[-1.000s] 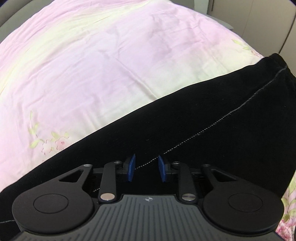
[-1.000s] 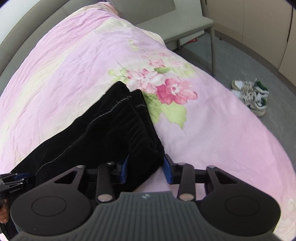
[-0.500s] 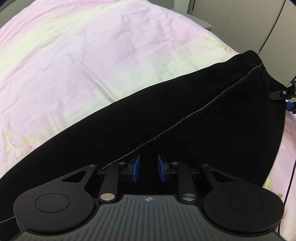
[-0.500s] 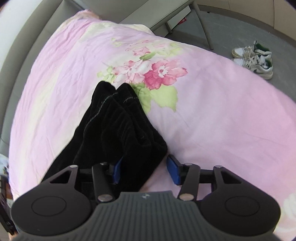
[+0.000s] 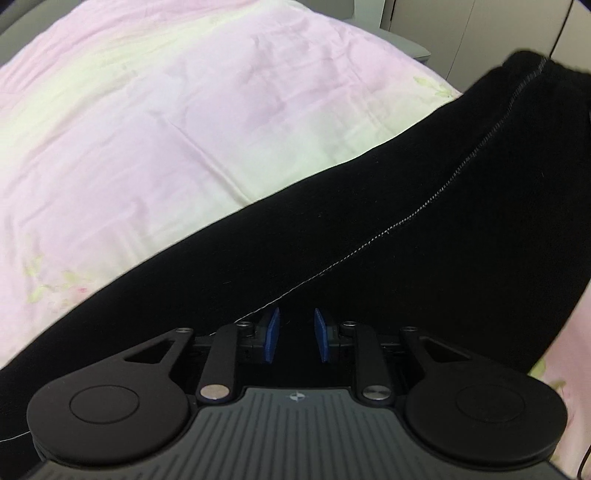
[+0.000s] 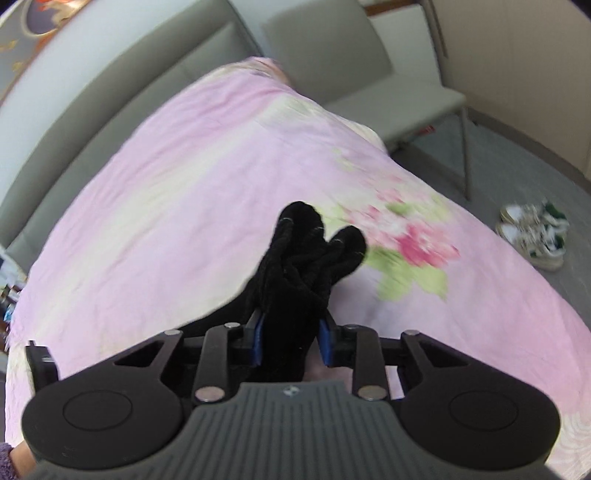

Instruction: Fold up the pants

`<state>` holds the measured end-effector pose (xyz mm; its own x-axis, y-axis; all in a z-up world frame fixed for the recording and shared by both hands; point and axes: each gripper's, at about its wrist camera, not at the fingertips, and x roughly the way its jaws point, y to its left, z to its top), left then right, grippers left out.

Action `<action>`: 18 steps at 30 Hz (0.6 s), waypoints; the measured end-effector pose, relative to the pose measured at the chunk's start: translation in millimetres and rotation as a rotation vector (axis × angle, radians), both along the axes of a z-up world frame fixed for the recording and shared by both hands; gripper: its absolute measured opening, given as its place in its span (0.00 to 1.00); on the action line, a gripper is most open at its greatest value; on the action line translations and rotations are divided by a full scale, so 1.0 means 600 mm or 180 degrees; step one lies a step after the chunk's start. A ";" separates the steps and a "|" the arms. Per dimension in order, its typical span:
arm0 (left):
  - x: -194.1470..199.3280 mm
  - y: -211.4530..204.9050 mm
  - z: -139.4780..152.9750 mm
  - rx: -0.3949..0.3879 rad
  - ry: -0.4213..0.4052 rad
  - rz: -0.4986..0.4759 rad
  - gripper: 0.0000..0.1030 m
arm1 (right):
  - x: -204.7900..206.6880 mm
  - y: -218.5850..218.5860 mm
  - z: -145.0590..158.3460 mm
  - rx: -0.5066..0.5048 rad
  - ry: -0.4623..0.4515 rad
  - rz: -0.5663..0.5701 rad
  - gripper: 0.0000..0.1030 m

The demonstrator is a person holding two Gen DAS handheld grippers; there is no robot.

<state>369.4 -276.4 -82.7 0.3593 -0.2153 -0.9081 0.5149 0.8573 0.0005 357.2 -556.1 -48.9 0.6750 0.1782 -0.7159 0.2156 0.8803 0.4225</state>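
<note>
Black corduroy pants with a pale side seam stretch from the lower left to the upper right in the left wrist view, over a pink floral bedspread. My left gripper is shut on the pants fabric near the seam. In the right wrist view my right gripper is shut on the bunched end of the pants, which stands up above the bedspread.
A grey headboard runs along the bed's far side. A grey chair stands past the bed. White and green sneakers lie on the grey floor at the right. Cupboard doors stand beyond the bed.
My right gripper has closed on the pants end and lifted it off the bedspread. The far end of the pants has risen in the left wrist view.
</note>
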 end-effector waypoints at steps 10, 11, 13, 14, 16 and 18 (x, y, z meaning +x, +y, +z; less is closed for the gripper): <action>-0.111 0.209 0.146 0.0051 -0.0384 0.0205 0.26 | -0.004 0.253 0.168 -0.0140 -0.0424 0.0772 0.22; -0.125 0.233 0.158 0.0058 -0.0423 0.0252 0.26 | -0.004 0.286 0.176 -0.0162 -0.0433 0.0867 0.22; -0.149 0.278 0.177 0.0098 -0.0462 0.0332 0.26 | 0.000 0.353 0.186 -0.0190 -0.0429 0.1062 0.22; -0.161 0.301 0.187 0.0111 -0.0475 0.0371 0.26 | 0.003 0.385 0.186 -0.0211 -0.0418 0.1155 0.22; -0.180 0.342 0.201 0.0112 -0.0465 0.0436 0.26 | 0.010 0.452 0.176 -0.0228 -0.0352 0.1320 0.22; -0.189 0.377 0.211 0.0095 -0.0431 0.0505 0.27 | 0.018 0.513 0.155 -0.0215 -0.0247 0.1467 0.22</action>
